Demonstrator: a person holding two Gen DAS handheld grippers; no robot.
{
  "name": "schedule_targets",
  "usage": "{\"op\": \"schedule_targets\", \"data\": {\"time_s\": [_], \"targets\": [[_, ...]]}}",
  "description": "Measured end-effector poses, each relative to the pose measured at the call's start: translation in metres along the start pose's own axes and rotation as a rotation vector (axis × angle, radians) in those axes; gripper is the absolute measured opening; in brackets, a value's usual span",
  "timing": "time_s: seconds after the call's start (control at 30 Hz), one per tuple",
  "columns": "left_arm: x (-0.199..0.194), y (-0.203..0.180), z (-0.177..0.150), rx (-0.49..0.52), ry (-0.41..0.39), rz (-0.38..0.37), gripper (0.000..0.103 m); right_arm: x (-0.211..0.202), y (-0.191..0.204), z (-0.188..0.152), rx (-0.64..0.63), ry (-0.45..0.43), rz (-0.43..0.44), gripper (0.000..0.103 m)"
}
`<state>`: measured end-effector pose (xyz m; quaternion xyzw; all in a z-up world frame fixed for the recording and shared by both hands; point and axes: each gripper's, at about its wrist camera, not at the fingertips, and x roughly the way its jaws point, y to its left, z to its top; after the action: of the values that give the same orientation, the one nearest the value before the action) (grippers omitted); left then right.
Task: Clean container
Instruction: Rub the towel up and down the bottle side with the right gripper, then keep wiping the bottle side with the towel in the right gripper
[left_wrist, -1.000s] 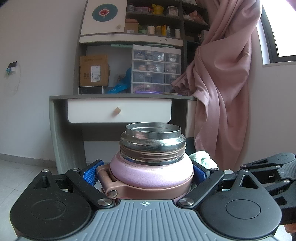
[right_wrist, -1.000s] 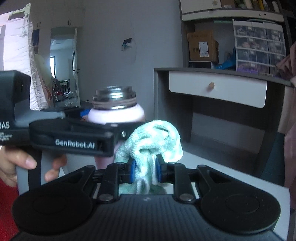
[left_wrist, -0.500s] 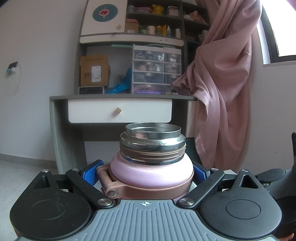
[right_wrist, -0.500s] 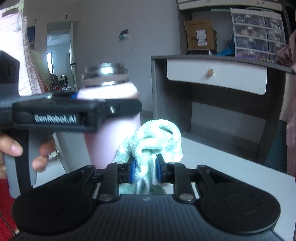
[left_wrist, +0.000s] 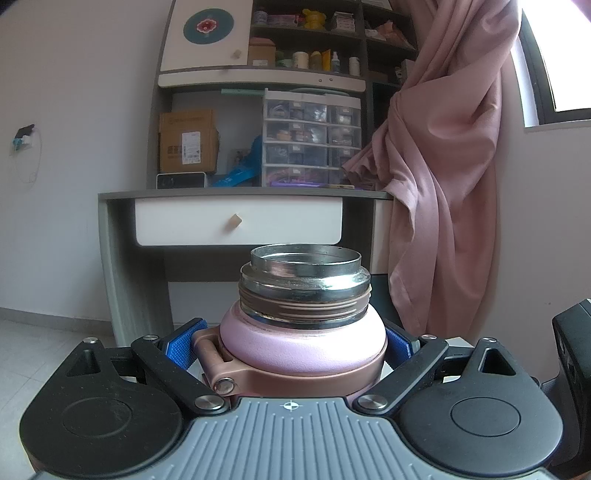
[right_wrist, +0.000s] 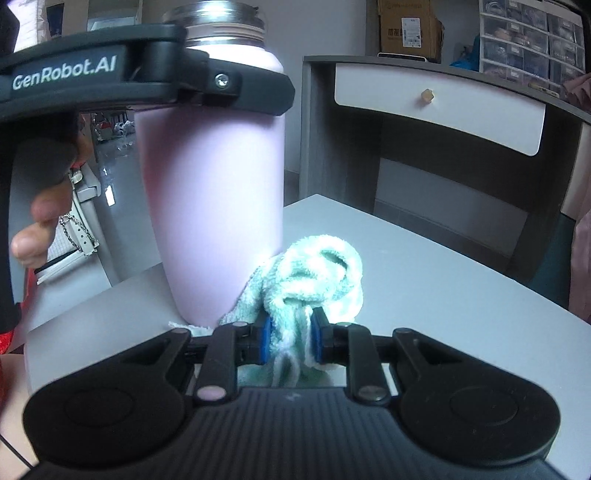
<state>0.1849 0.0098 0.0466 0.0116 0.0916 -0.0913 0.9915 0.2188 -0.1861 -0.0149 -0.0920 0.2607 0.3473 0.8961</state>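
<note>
Bottle (left_wrist: 306, 339) mouth open: left view | cloth (right_wrist: 317, 280) at base: right view

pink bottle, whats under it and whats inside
The pink bottle stands on the grey table, the green cloth at its base. The lid is off, but the inside is not visible.

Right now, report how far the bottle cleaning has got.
Done: the lid is off, the steel mouth open, and the left gripper clamps the pink bottle upright on the grey table. In hand: the right gripper pinches a mint cloth beside the bottle's base. Left: the wiping; whether any is done I cannot tell.
</note>
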Motion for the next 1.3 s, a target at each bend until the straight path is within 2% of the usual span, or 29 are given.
{"op": "schedule_targets", "data": {"time_s": [0.2,0.3,0.63,0.73,1.03,1.3], "targets": [[-0.002,0.0,0.0,0.0,0.0,-0.001,0.095,-0.004,-0.005,0.0,0.026,-0.013,0.015,0.022],[-0.003,-0.001,0.0,0.001,0.0,-0.002,0.095,-0.011,-0.008,0.004,0.035,-0.052,0.018,0.022],[-0.005,-0.001,0.001,0.001,0.001,-0.006,0.095,-0.051,-0.024,0.017,0.157,-0.293,0.069,0.022],[-0.004,-0.003,0.0,0.002,0.001,-0.005,0.095,-0.056,-0.024,0.017,0.171,-0.332,0.075,0.022],[-0.005,-0.002,0.0,0.004,0.002,-0.005,0.095,-0.053,-0.024,0.017,0.167,-0.334,0.07,0.022],[-0.006,-0.004,0.0,0.011,0.003,0.0,0.095,-0.037,-0.024,0.014,0.157,-0.249,0.049,0.022]]}}
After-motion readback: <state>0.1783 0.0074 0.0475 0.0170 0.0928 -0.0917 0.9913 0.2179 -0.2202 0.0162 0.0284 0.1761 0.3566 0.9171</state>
